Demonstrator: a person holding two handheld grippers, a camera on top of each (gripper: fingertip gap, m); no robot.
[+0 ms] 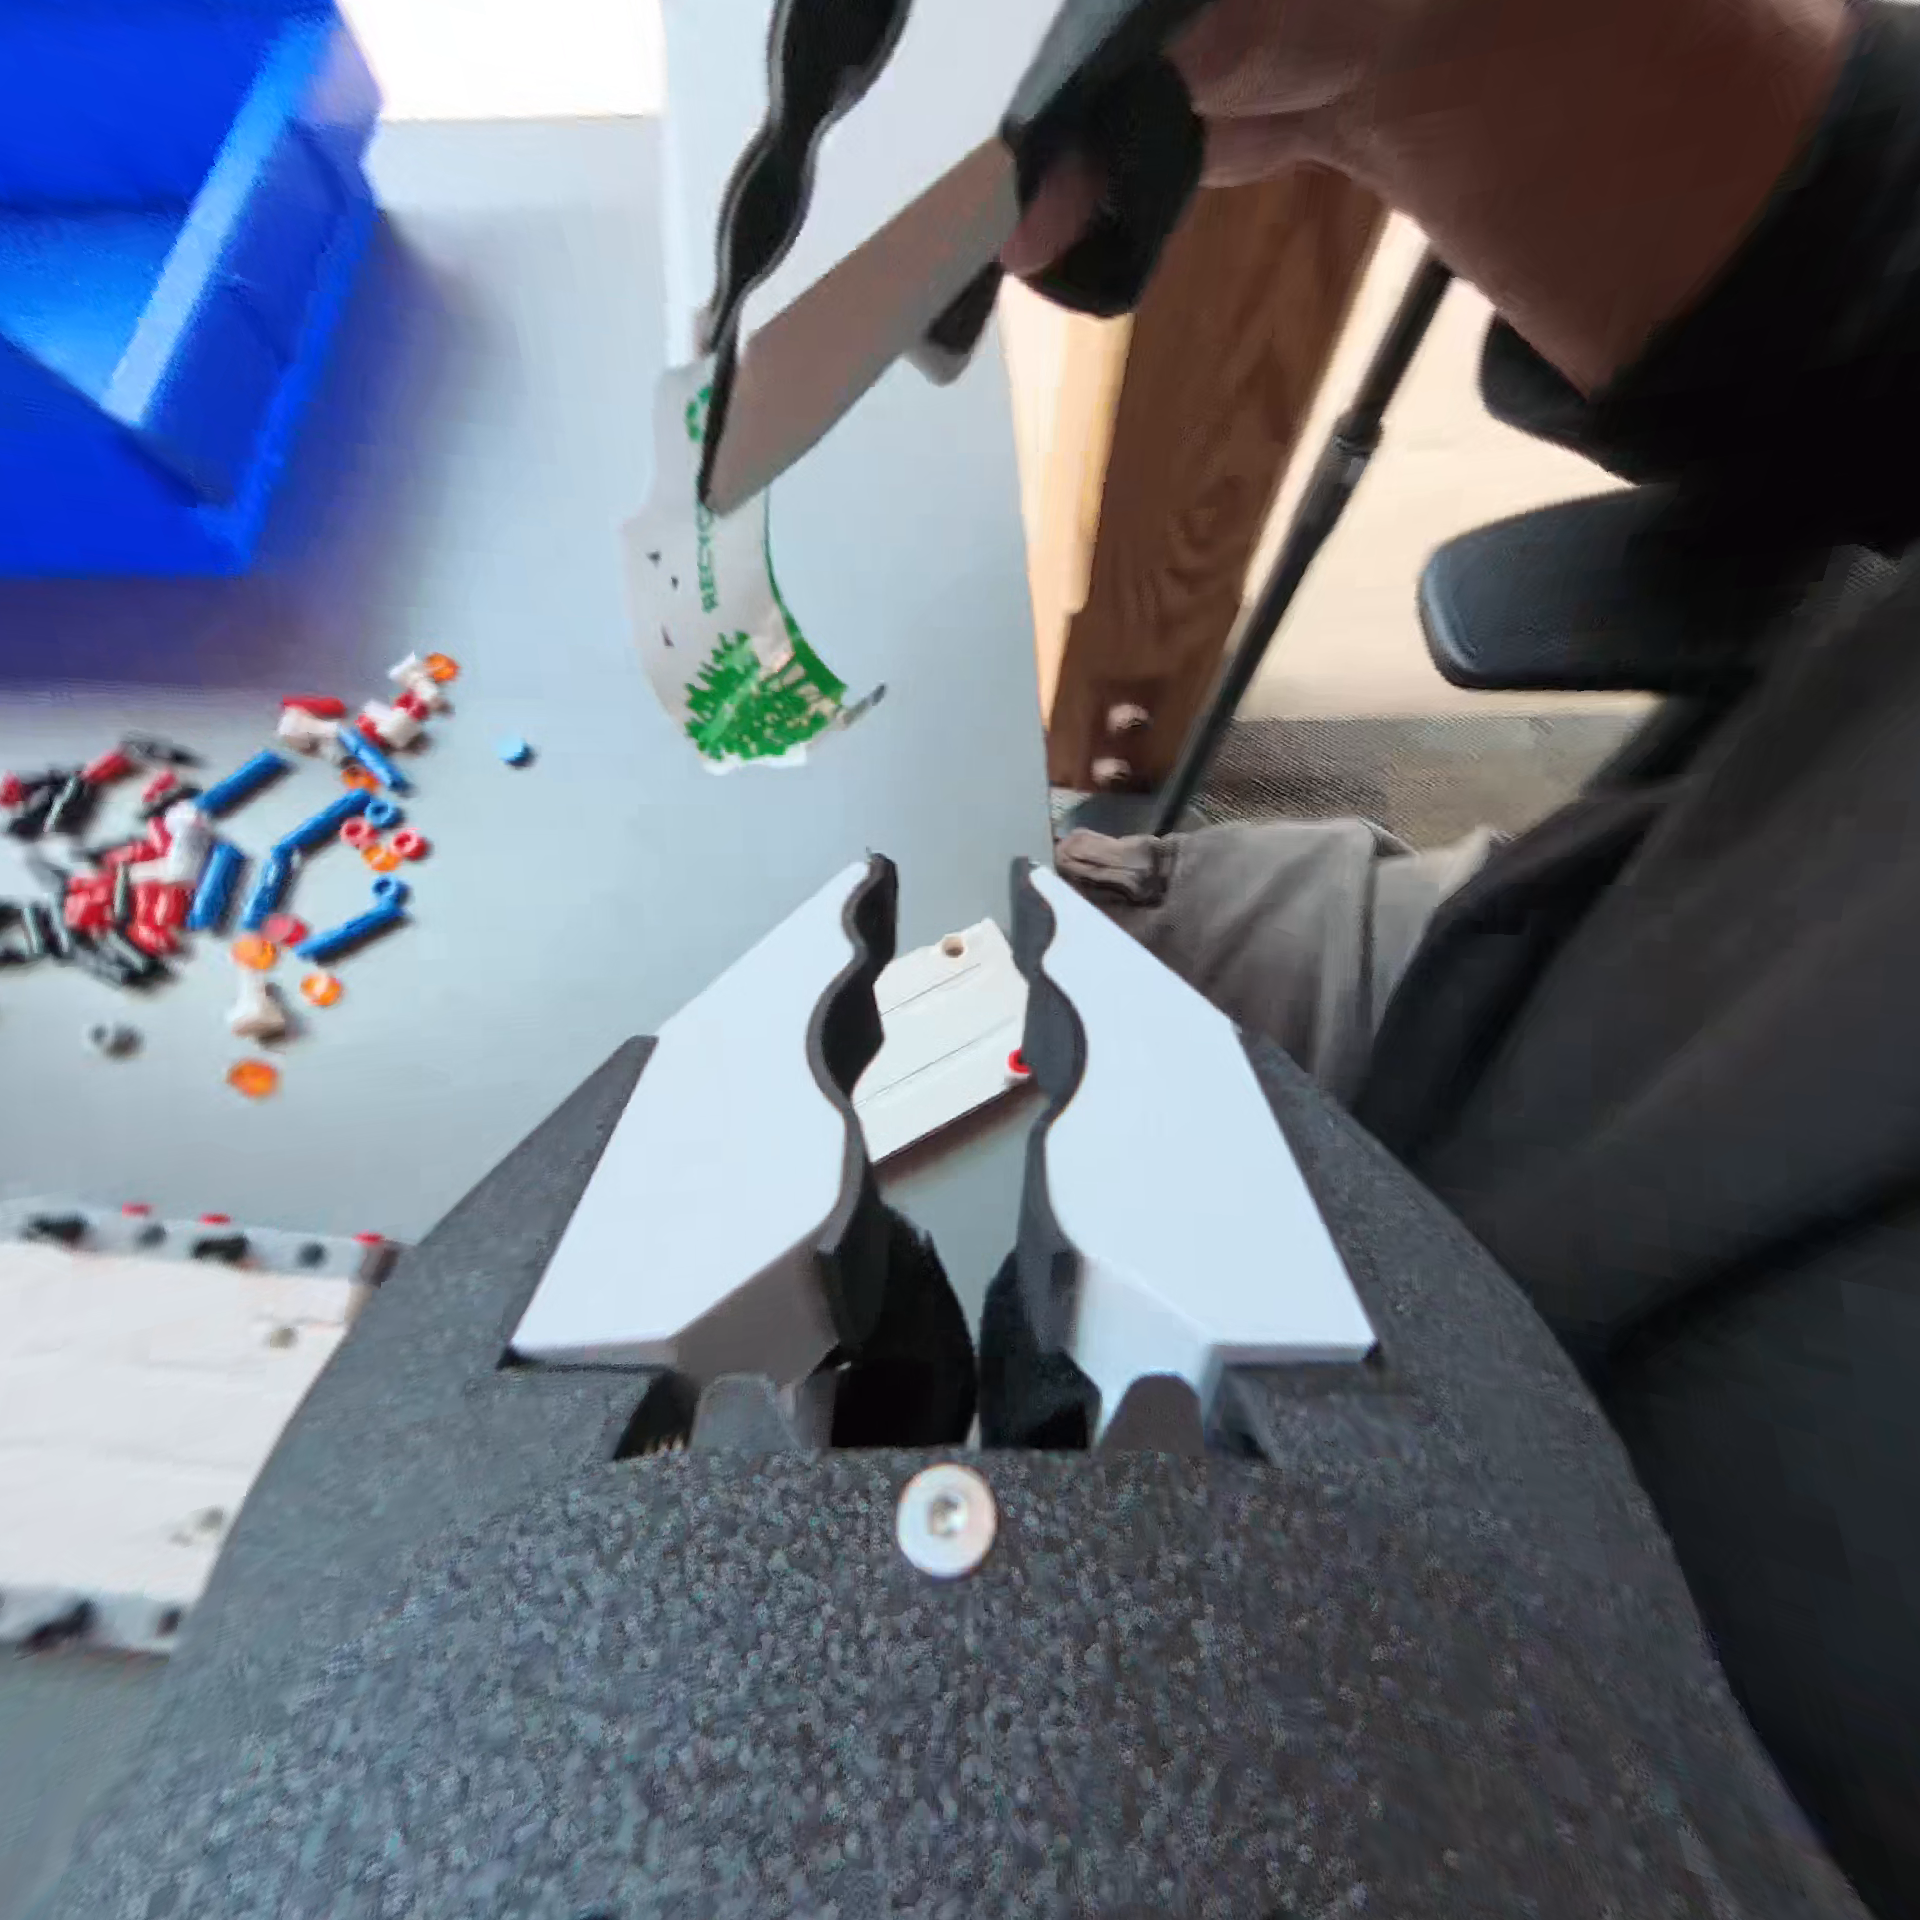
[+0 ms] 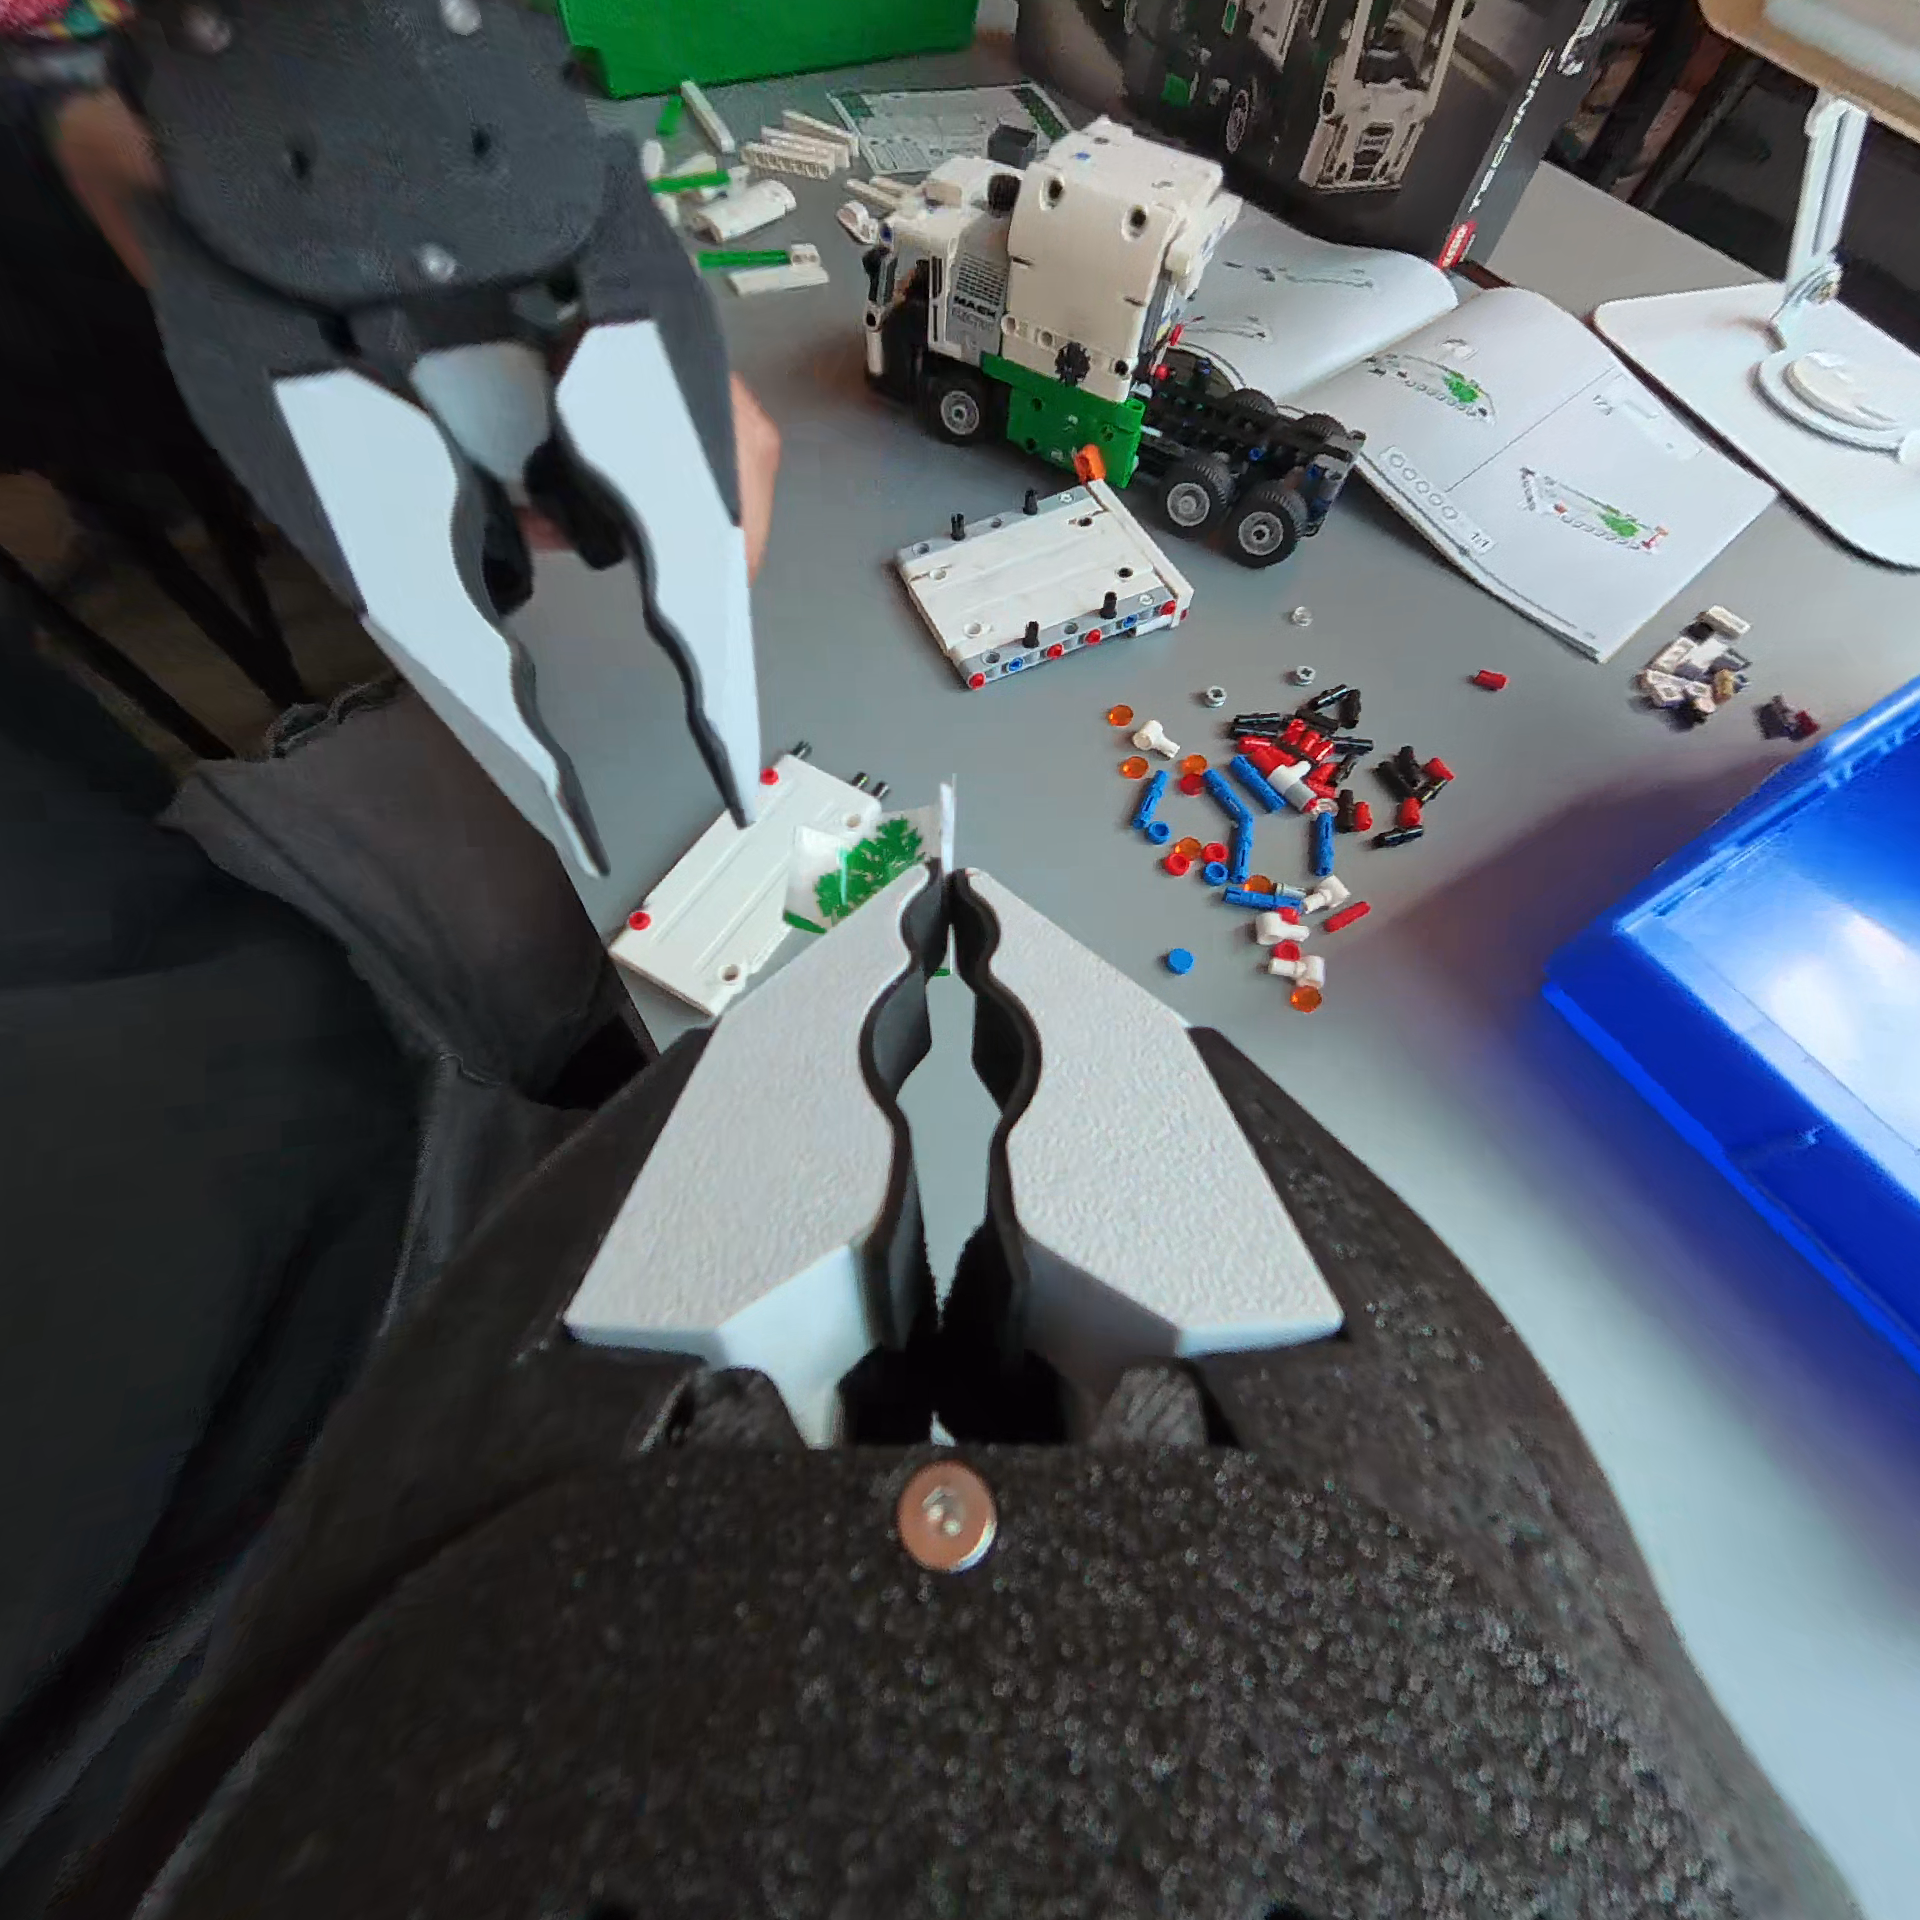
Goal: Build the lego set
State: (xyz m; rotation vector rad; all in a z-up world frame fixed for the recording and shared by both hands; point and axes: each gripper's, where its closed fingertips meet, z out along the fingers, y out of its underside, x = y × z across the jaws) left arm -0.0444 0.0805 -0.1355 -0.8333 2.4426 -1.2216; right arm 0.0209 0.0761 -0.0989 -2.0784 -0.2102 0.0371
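The right hand-held gripper (image 2: pixel 948 883) has a rough, grainy black plastic body, matt white fingers (image 2: pixel 1122 1122) with smooth black rubbery pads, and a shiny metal screw (image 2: pixel 945 1525). Its pads pinch a thin, glossy sticker sheet printed in green (image 2: pixel 862 857). The flat white plastic panel with red pegs (image 2: pixel 717 894) looks smooth and faintly shiny. The grey tabletop (image 2: pixel 1039 748) is smooth and matt. The blue plastic bin (image 2: pixel 1766 997) is glossy.

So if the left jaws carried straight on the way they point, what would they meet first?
Probably the white panel lying on the table at its near edge; the open left gripper already points down at it, one fingertip seemingly on it.
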